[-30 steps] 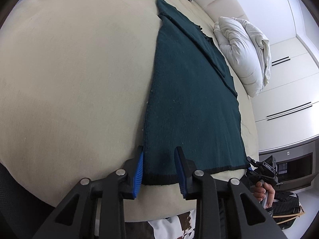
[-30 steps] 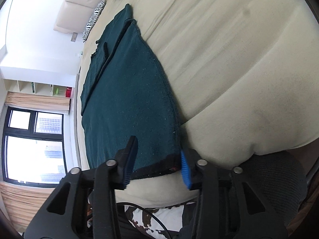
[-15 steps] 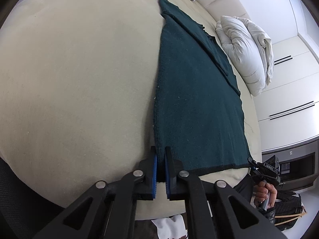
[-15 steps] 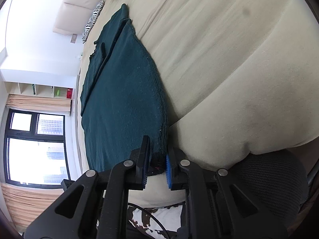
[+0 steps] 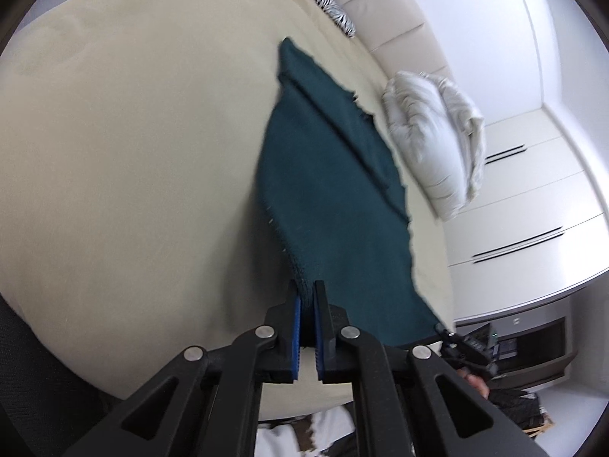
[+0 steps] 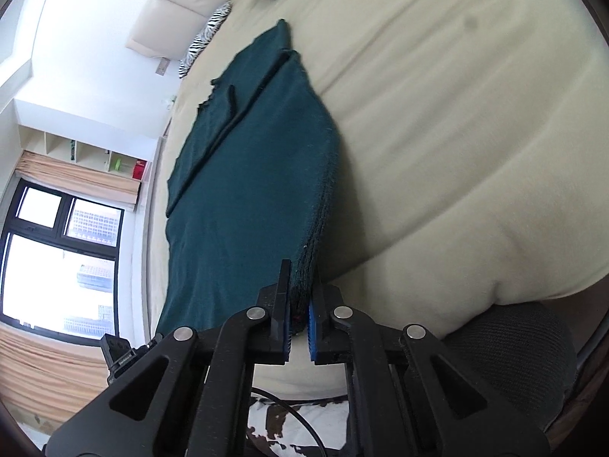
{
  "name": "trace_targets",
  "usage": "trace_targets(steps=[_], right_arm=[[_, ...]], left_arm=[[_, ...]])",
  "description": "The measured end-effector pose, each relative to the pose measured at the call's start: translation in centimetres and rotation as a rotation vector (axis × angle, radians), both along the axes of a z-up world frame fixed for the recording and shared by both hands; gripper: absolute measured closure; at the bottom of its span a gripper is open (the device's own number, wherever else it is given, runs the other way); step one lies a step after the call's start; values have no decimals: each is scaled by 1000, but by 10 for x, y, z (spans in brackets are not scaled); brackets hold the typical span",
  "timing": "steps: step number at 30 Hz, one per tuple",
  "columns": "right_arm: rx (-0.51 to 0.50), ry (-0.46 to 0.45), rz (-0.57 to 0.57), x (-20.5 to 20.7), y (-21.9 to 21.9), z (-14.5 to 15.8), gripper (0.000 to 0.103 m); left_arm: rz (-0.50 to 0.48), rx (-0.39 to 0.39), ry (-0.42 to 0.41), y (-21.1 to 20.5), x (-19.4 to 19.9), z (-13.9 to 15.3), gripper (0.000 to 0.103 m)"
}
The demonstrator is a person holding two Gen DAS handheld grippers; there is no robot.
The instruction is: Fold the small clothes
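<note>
Dark teal knitted garment (image 5: 335, 198) stretched lengthwise over a beige bed cover (image 5: 125, 144), far end lying flat toward the padded cream headboard (image 5: 396, 11), near end raised off the cover. Left gripper (image 5: 307, 297) clamped on the near left corner of the knit — blue pads (image 5: 297, 323) pressed close, dark fabric filling the narrow gap between them. Right gripper (image 6: 300, 297) likewise pinched on the near right corner of the same garment (image 6: 251, 182), thick rolled edge bunched between the black finger and the blue pad (image 6: 312, 323). Near hem pulled up between the two corners, shadow on the cover beneath the lifted left edge. One folded strip visible along the upper part of the knit, ragged edge toward the pillow side.

Beyond the garment: crumpled white pillow (image 5: 437, 141) near the bed's right side, zebra-print cushion (image 5: 327, 3) against the headboard, white wardrobe fronts (image 5: 533, 198) behind. From the right wrist camera — black-framed window (image 6: 57, 259) with beige curtains, black mesh chair back (image 6: 514, 354) at the lower right, bed cover (image 6: 456, 114) wide and lightly creased.
</note>
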State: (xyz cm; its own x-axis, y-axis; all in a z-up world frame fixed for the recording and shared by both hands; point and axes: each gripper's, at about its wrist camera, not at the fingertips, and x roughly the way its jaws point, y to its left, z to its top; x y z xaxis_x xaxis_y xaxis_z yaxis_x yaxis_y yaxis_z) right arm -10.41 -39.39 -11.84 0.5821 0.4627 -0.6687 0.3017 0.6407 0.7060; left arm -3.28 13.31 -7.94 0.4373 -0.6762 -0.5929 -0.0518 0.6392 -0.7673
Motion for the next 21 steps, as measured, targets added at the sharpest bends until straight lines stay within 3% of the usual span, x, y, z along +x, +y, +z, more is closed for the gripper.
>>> trace_targets(steps=[10, 21], right_arm=[[30, -142, 23, 59, 12, 55, 98], [10, -223, -35, 190, 0, 83, 98]], left_arm=[[59, -166, -91, 8, 71, 45, 97], [123, -185, -107, 6, 191, 56, 97]])
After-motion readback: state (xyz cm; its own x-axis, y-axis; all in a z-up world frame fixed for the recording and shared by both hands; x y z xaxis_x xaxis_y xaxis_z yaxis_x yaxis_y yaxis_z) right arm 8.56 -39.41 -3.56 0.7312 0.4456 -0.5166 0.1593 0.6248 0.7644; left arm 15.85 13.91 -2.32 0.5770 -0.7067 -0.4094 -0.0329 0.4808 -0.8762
